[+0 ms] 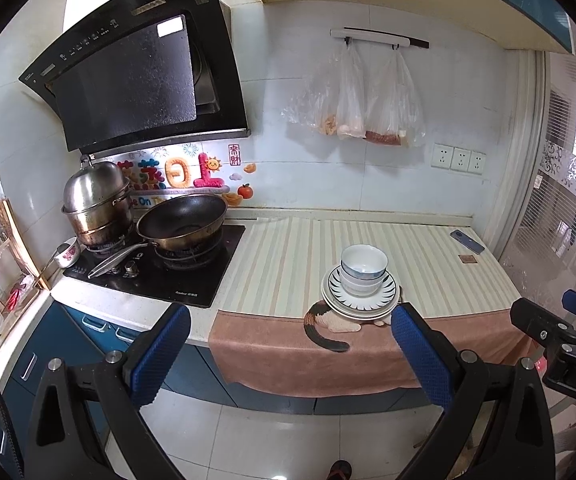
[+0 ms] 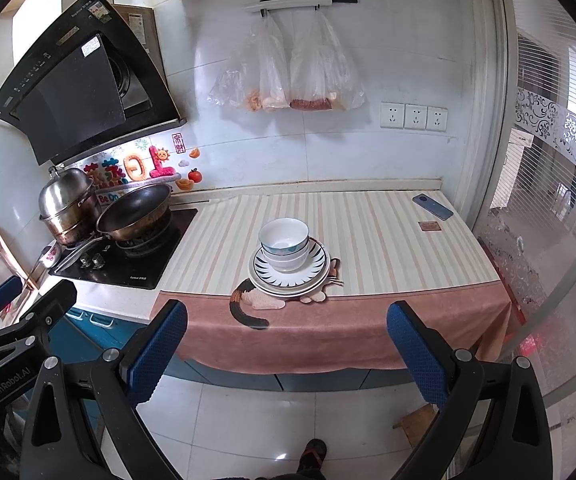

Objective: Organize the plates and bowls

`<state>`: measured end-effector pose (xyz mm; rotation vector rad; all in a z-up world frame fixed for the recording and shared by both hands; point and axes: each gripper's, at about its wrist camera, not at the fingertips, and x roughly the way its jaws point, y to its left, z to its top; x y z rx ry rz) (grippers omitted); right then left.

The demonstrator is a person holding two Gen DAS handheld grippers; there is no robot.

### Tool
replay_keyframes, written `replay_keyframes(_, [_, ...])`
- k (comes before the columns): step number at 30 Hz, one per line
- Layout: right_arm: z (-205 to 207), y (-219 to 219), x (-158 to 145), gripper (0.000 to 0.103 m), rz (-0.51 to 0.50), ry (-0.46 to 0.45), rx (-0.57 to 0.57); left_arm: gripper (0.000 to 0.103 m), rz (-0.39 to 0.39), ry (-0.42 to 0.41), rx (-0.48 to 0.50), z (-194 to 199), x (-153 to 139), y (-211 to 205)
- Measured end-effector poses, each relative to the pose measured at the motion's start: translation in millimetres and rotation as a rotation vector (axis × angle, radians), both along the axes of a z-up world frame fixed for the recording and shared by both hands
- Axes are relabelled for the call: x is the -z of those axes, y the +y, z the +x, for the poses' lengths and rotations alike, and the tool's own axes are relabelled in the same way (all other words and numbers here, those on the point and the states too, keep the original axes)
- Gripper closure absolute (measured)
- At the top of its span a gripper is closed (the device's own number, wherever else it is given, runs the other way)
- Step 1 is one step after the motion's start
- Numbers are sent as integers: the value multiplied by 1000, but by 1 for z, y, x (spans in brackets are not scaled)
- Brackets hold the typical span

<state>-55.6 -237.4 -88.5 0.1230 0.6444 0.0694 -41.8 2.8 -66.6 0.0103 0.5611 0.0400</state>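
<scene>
Bowls (image 2: 284, 242) seen nested, stacked on plates (image 2: 289, 280); stack set near front edge of striped counter mat (image 2: 367, 240), partly over cat-shaped coaster (image 2: 256, 304). Phone (image 2: 432, 206) laid well apart at back right. Wok (image 2: 136, 212) seated on stove at left. Left gripper (image 1: 289, 354) and right gripper (image 2: 288, 350) held spread wide, nothing grasped, well short of counter.

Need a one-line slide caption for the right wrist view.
Open right hand-held gripper faces nested bowls stacked on plates on the striped counter mat.

striped mat (image 2: 367, 240) bare around dish stack (image 2: 289, 260) | wok (image 2: 136, 212) far left
</scene>
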Motion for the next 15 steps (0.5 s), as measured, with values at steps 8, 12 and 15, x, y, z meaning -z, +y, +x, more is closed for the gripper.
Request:
replay_keyframes(8, [0, 0, 0, 1, 1, 0, -1, 0, 2, -1, -3, -3, -1, -3])
replay_keyframes(12, [-2, 2, 1, 1, 1, 4, -2, 0, 0, 6, -8, -5, 1, -3])
replay_keyframes(15, [-4, 2, 2, 1, 0, 5, -3, 0, 1, 7, -10, -6, 1, -3])
